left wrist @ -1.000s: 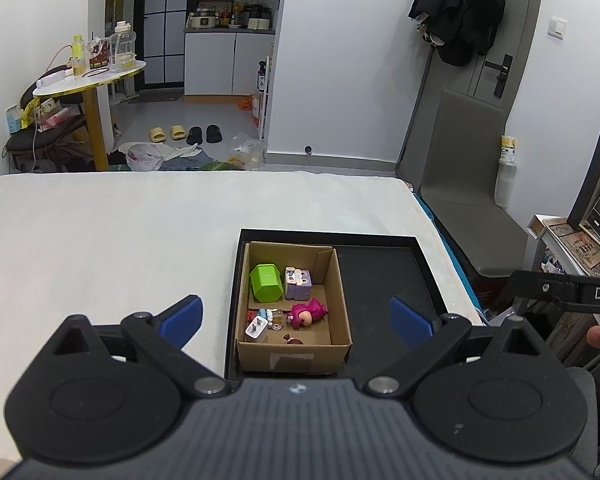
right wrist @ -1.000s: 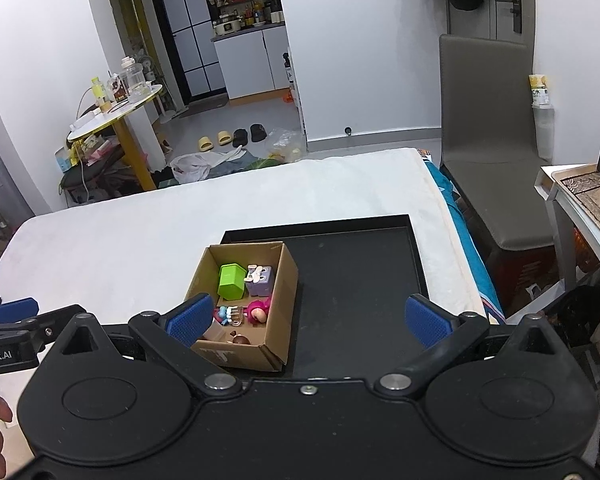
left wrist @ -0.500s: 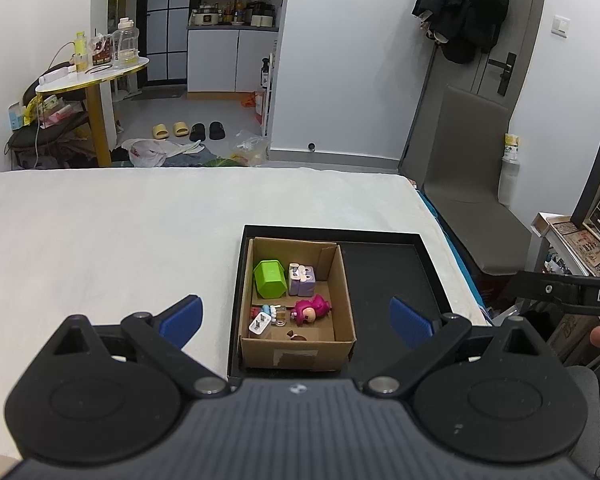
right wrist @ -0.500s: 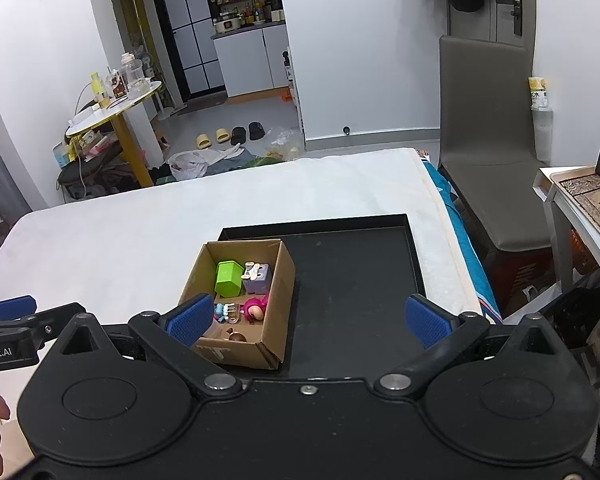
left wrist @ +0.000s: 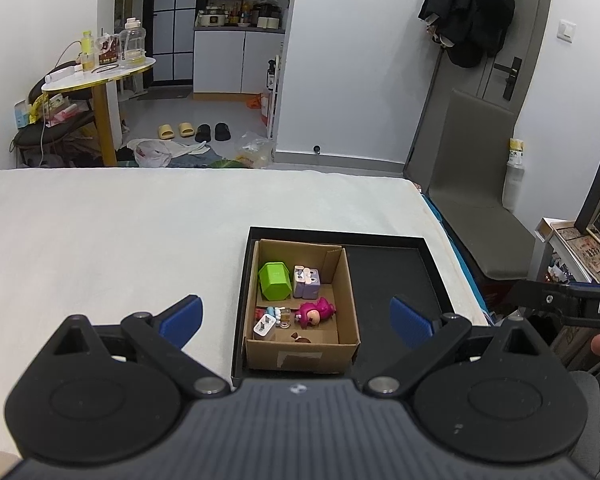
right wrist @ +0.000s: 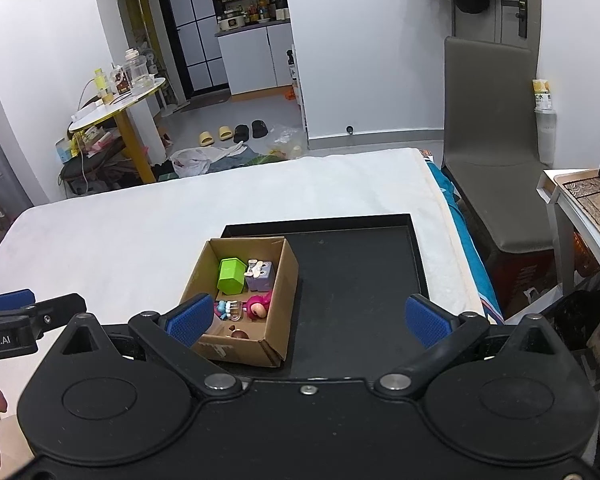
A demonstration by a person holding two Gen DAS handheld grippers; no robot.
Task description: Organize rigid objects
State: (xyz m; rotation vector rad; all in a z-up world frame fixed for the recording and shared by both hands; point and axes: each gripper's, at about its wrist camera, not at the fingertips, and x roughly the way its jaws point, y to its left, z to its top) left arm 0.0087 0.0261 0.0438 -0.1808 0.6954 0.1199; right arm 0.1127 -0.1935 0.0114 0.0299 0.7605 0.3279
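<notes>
A cardboard box [left wrist: 348,308] [right wrist: 286,300] stands in the left half of a black tray [left wrist: 392,276] [right wrist: 356,280] on a white bed. In the box lie a green block [left wrist: 274,280] [right wrist: 231,276], a purple cube toy [left wrist: 307,281] [right wrist: 260,274], a pink doll [left wrist: 314,312] [right wrist: 257,306], a white charger [left wrist: 264,325] and small figures. My left gripper [left wrist: 296,318] is open and empty, held above and short of the box. My right gripper [right wrist: 308,318] is open and empty, above the box's near right corner.
The bed [left wrist: 100,232] spreads left of the tray; its right edge runs just past the tray. A grey chair [right wrist: 496,152] and a side table [right wrist: 580,200] stand to the right. A round yellow table [left wrist: 100,76] stands on the floor beyond.
Both grippers have drawn back and up a little, so the box and tray look slightly smaller and farther. Both stay open and empty.
</notes>
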